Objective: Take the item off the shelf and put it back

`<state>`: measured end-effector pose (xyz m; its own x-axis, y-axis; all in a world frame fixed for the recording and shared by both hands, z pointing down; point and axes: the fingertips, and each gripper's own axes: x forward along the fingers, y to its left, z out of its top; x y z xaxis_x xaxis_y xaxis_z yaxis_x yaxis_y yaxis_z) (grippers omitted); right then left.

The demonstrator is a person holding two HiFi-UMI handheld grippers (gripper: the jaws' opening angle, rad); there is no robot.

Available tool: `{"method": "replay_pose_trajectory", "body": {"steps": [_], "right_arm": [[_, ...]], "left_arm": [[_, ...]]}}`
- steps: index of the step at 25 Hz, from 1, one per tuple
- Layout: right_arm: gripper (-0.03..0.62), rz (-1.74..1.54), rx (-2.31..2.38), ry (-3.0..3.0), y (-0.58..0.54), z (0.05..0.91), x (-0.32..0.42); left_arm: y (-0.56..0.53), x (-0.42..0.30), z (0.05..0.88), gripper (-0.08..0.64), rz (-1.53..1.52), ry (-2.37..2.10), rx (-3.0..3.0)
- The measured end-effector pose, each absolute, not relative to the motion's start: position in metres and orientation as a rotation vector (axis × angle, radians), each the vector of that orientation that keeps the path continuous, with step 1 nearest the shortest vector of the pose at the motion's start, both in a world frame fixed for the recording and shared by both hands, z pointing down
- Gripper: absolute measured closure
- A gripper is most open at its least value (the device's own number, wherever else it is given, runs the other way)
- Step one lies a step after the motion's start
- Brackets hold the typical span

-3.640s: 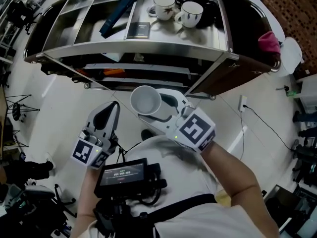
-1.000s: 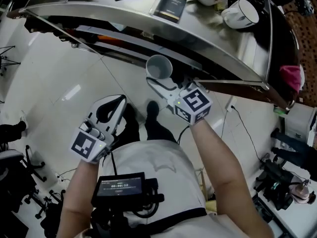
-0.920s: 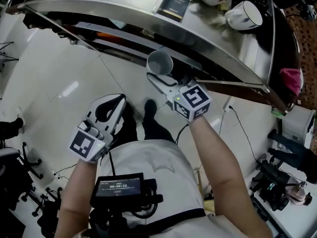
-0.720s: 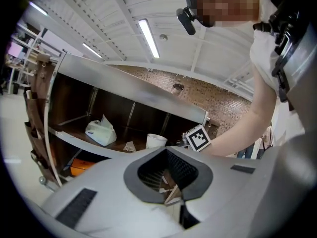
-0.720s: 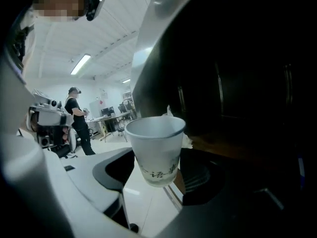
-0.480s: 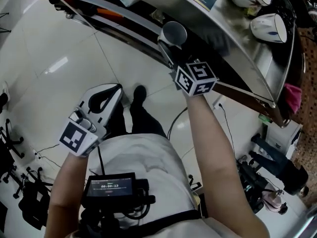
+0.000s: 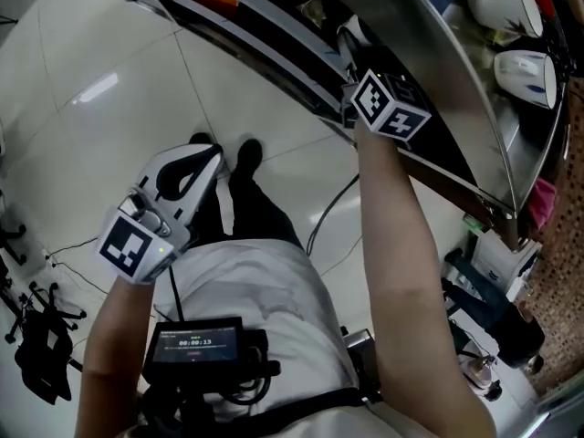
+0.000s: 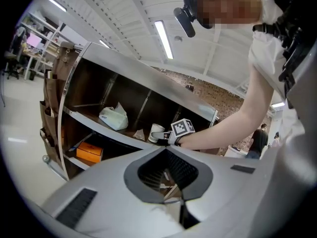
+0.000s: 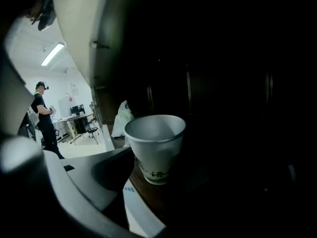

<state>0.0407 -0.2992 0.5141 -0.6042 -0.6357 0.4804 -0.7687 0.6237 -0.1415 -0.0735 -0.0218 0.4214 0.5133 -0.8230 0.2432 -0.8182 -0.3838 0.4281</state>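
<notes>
**White cup set on mid shelf, right jaws closed on it**

Head view: the right gripper (image 7: pixel 363 67) is seen at 1 o'clock, reached in under the metal top of the shelf unit (image 7: pixel 429 71). Its jaw tips are hidden by the top's edge.

Right gripper view: the white cup (image 9: pixel 156 145) is seen upright, mouth up, its base on the brown shelf board (image 9: pixel 163 202). It is held between the jaws, which are spread wide to the cup's width. The near jaw is pressed on the cup's side at 8 o'clock. The far jaw is lost in the dark.

Left gripper view: the cup is placed on the middle tier. A white bag (image 8: pixel 113 118) is seen on the same tier, well apart at the cup's 9 o'clock. An orange box (image 8: pixel 89 151) is seen one tier down, at 8 o'clock.

The left gripper (image 7: pixel 205 158) is held at 9 o'clock in the head view, over the floor and well apart from the shelf. Its jaws are closed tip to tip, with nothing between them.
</notes>
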Motion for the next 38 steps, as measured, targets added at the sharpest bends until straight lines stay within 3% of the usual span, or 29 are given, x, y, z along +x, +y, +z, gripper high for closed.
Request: {"method": "replay_pose_trajectory", "body": {"steps": [12,20,24,33,36,38], "right_arm": [[0.289,0.398,1.247,-2.392,-0.346,0.518,0.053],[0.278,0.403,1.243,-2.344,-0.341,0.517,0.053],[0.233,0.388,1.217,-2.372,-0.334,0.517,0.053],[0.232,0.441,1.205,-2.377,-0.287,0.506,0.073],[0.291,0.454,1.183,-2.413,-0.264,0.497,0.079],[0.370,0.467,1.182,-2.436,-0.248,0.489,0.085]], "left_arm": [[-0.022,-0.074,0.425,0.568,-0.015,-1.326,2.249],[-0.023,-0.082,0.423,0.568,-0.012,-1.321,2.249],[-0.027,-0.080,0.419,0.568,-0.006,-1.316,2.271],[-0.027,-0.076,0.402,0.568,0.029,-1.302,2.321],[-0.028,-0.076,0.392,0.568,0.050,-1.302,2.345],[-0.028,-0.075,0.385,0.568,0.061,-1.305,2.359]]}}
